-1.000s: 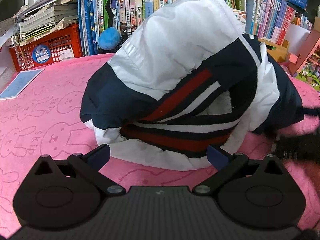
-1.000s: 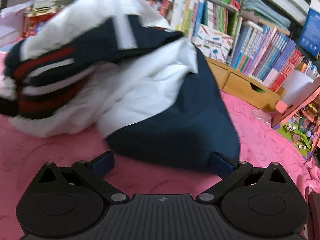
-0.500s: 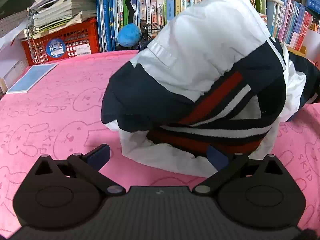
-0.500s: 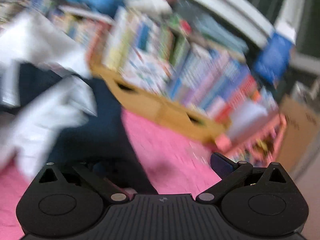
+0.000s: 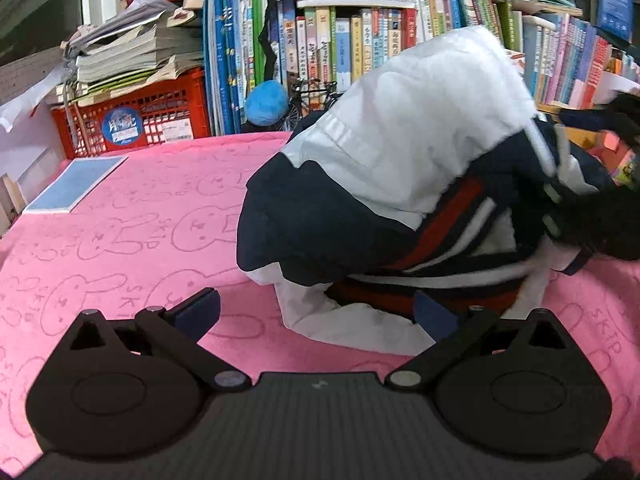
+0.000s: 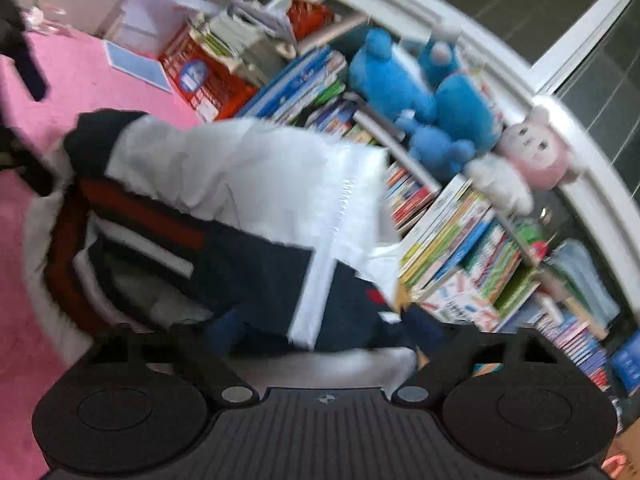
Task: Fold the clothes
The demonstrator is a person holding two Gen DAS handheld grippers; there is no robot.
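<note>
Closing our right tool (image 6: pixel 320 338) around the jacket (image 6: pixel 248 216), we see navy fabric between its jaws. Our left tool (image 5: pixel 316 312) stands apart, empty, with the jacket (image 5: pixel 400 184) heaped just ahead on the pink worktop (image 5: pixel 132 220), books (image 5: pixel 320 40) beyond.

Place: a home, likely a child's room or study corner
Surface: pink blanket (image 5: pixel 120 240) printed with rabbit outlines
Books: a long row of children's books (image 5: pixel 352 52) standing upright behind it
Storage: red plastic crate (image 5: pixel 160 116) topped with stacked papers (image 5: pixel 132 56)
Toys: blue plush toys (image 6: pixel 424 100) and a pink plush doll (image 6: pixel 528 156) sitting on top of the books
Window: white-framed window (image 6: pixel 552 68) behind the toys, dark outside
</note>
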